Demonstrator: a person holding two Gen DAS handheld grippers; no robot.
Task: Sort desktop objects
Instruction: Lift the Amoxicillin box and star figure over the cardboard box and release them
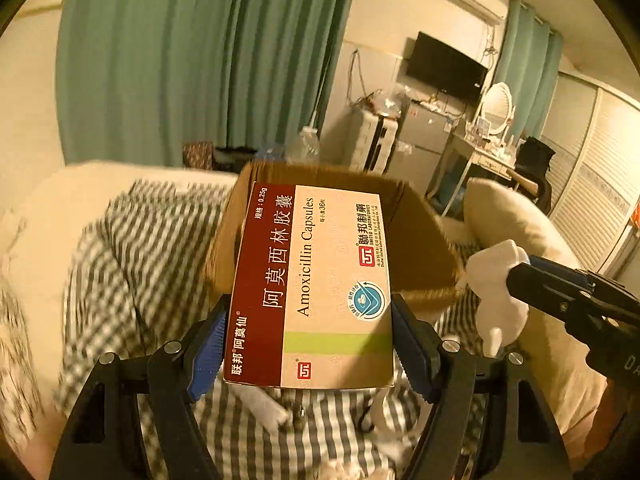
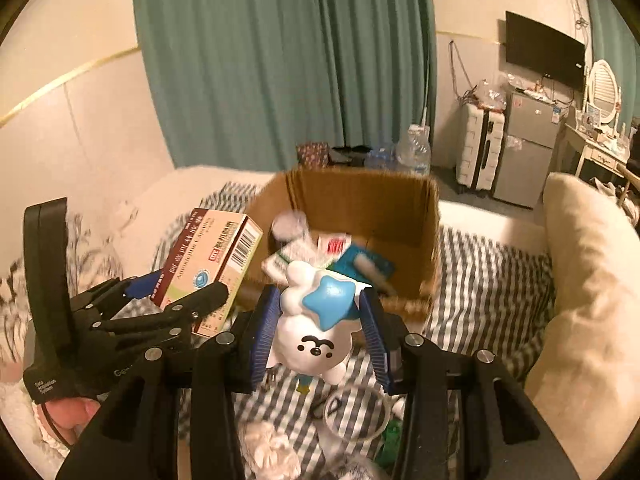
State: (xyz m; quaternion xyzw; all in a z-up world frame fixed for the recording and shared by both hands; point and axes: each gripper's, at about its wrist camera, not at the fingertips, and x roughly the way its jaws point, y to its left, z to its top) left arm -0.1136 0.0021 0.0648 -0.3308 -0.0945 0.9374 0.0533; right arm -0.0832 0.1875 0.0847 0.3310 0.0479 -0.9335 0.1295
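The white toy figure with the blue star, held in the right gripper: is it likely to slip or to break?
The toy figure looks glossy and rounded, so it may slip or turn between the right gripper pads. It seems like hard, probably hollow plastic: likely light, perhaps chipping if dropped. The cardboard box already holds items that might cushion it.

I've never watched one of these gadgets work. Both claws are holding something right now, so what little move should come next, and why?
Probably carry both forward over the open cardboard box and let go. The left gripper clamps the amoxicillin box, the right gripper clamps the white toy figure, both are lifted clear of the striped bedding, and the box just ahead already holds other items.
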